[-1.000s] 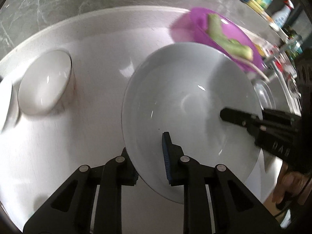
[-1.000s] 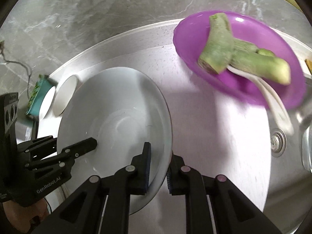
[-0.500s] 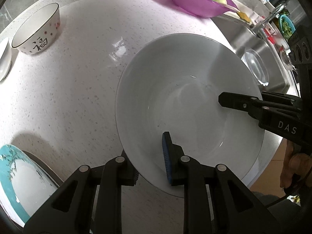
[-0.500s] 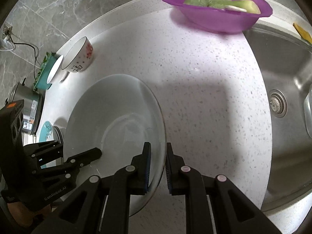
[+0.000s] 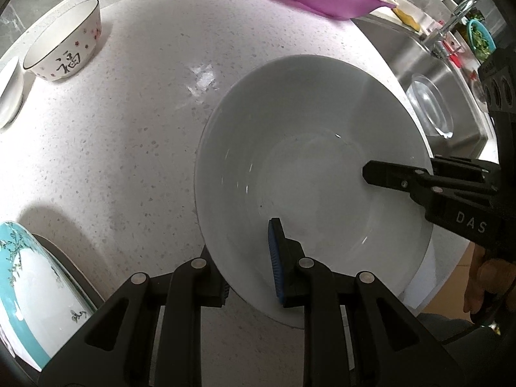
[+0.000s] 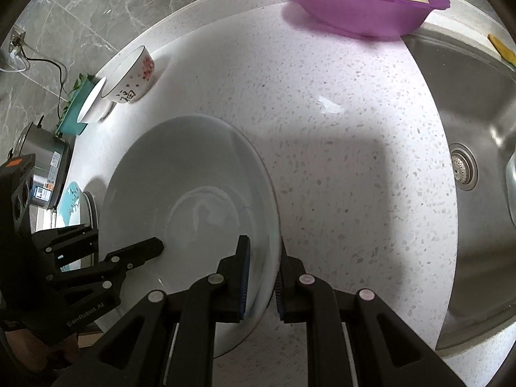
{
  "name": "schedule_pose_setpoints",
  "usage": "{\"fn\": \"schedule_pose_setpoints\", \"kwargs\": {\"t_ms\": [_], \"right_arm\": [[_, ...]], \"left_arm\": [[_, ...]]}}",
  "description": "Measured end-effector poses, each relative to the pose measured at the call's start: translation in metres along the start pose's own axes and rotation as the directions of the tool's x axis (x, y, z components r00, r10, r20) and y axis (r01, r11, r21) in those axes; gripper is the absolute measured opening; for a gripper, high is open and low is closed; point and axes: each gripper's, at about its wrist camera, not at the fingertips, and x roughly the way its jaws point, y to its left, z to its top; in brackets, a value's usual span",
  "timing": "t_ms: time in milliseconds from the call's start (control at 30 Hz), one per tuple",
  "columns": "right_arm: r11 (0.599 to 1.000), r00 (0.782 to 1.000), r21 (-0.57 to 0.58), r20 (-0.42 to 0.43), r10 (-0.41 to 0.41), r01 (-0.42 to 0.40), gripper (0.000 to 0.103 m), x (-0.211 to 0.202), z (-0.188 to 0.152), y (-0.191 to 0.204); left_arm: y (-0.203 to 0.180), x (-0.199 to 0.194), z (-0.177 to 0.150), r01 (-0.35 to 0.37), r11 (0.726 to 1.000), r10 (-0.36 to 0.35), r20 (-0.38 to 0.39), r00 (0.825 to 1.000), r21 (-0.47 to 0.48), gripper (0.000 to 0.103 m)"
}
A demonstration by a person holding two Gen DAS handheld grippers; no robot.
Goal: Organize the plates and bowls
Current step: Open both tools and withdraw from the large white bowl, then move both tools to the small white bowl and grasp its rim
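Grippers are both clamped on the same big white bowl (image 5: 309, 174): left gripper (image 5: 250, 274) pinches its lower-left rim, right gripper (image 6: 261, 277) pinches the opposite rim. Bowl sits mid-frame over the speckled counter (image 5: 129, 161). Small patterned bowl (image 5: 64, 51) is upper left, purple basin (image 6: 361, 6) up top, sink (image 6: 477, 129) on the right.

Both grippers' fingers (image 6: 240, 277) clamp white bowl (image 6: 190, 193) rim.

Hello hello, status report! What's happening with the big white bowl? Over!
Left tool and right tool both clamped on big white bowl rim. Bowl over counter. Nothing in the way.
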Motion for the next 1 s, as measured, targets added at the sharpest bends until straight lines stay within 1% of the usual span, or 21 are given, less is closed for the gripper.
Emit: {"fn": "schedule_pose_setpoints", "kwargs": {"t_ms": [133, 167, 200, 233, 267, 300, 333, 400, 467, 533, 600, 667, 700, 733, 767, 800, 867, 900, 967, 1000], "right_arm": [[1.000, 1.000, -0.015, 0.002, -0.002, 0.002, 0.018, 0.000, 0.000, 0.002], [1.000, 1.000, -0.016, 0.005, -0.004, 0.004, 0.019, -0.001, -0.001, 0.003], [1.000, 1.000, -0.014, 0.007, 0.002, -0.002, 0.033, -0.003, 0.000, 0.002], [1.000, 1.000, -0.010, 0.011, 0.004, -0.004, 0.044, -0.005, 0.001, 0.002], [1.000, 1.000, -0.009, 0.026, 0.001, -0.001, 0.063, -0.009, 0.001, 0.001], [1.000, 0.999, -0.009, 0.039, -0.003, 0.003, 0.073, -0.013, 0.002, 0.000], [1.000, 0.999, -0.008, 0.048, -0.004, 0.004, 0.076, -0.017, 0.002, -0.001], [1.000, 0.999, 0.005, 0.040, 0.004, -0.005, 0.085, -0.024, 0.004, -0.005], [1.000, 0.999, 0.019, 0.035, 0.019, -0.020, 0.086, -0.031, 0.006, -0.010], [0.999, 0.999, 0.032, 0.042, 0.034, -0.036, 0.088, -0.041, 0.013, -0.015], [0.996, 0.993, 0.050, 0.091, 0.073, -0.078, 0.089, -0.059, 0.026, -0.018], [0.990, 0.983, 0.063, 0.142, 0.114, -0.124, 0.089, -0.075, 0.042, -0.014], [0.987, 0.977, 0.063, 0.163, 0.138, -0.150, 0.090, -0.082, 0.051, -0.010], [0.982, 0.968, 0.051, 0.182, 0.170, -0.182, 0.090, -0.088, 0.063, -0.002], [0.978, 0.961, 0.035, 0.197, 0.195, -0.205, 0.090, -0.092, 0.072, 0.006], [0.976, 0.956, 0.018, 0.206, 0.210, -0.219, 0.090, -0.095, 0.081, 0.016], [0.967, 0.942, -0.044, 0.221, 0.254, -0.250, 0.090, -0.097, 0.106, 0.048], [0.963, 0.938, -0.071, 0.220, 0.269, -0.260, 0.089, -0.097, 0.117, 0.062], [0.952, 0.928, -0.138, 0.225, 0.298, -0.273, 0.089, -0.095, 0.147, 0.102], [0.946, 0.926, -0.168, 0.216, 0.309, -0.276, 0.087, -0.092, 0.157, 0.122]], "left_arm": [[0.006, -0.007, -0.003, -0.008, 1.000, 0.008, 0.015, 1.000, -0.021, 0.020], [0.006, -0.010, -0.003, -0.010, 1.000, 0.011, 0.026, 1.000, -0.025, 0.024], [0.012, -0.019, -0.002, -0.013, 1.000, 0.014, 0.036, 0.999, -0.027, 0.029], [0.013, -0.023, -0.002, -0.015, 1.000, 0.017, 0.047, 0.999, -0.027, 0.049], [0.013, -0.028, -0.003, -0.016, 0.999, 0.018, 0.061, 0.998, -0.028, 0.079], [0.014, -0.036, -0.003, -0.012, 0.999, 0.015, 0.080, 0.997, -0.033, 0.091], [0.015, -0.041, -0.004, -0.006, 0.999, 0.009, 0.094, 0.996, -0.035, 0.103], [0.017, -0.056, -0.006, -0.012, 0.999, 0.017, 0.121, 0.993, -0.038, 0.103], [0.022, -0.069, -0.007, -0.015, 0.998, 0.023, 0.138, 0.990, -0.059, 0.103], [0.034, -0.091, -0.009, -0.023, 0.995, 0.039, 0.178, 0.983, -0.092, 0.103], [0.052, -0.119, -0.009, -0.020, 0.990, 0.052, 0.235, 0.971, -0.137, 0.103], [0.075, -0.143, -0.008, 0.001, 0.984, 0.047, 0.271, 0.961, -0.176, 0.103], [0.092, -0.157, -0.007, 0.003, 0.981, 0.056, 0.292, 0.955, -0.196, 0.103], [0.111, -0.172, -0.006, -0.012, 0.978, 0.079, 0.313, 0.946, -0.211, 0.103], [0.129, -0.183, -0.003, -0.033, 0.974, 0.106, 0.326, 0.939, -0.222, 0.103], [0.153, -0.194, 0.001, -0.076, 0.966, 0.157, 0.332, 0.930, -0.246, 0.103], [0.199, -0.209, 0.008, -0.124, 0.949, 0.222, 0.337, 0.915, -0.289, 0.103], [0.228, -0.215, 0.016, -0.149, 0.932, 0.258, 0.315, 0.913, -0.330, 0.103], [0.269, -0.217, 0.026, -0.151, 0.910, 0.275, 0.288, 0.917, -0.386, 0.103], [0.294, -0.216, 0.032, -0.147, 0.901, 0.278, 0.281, 0.918, -0.409, 0.103]]}}
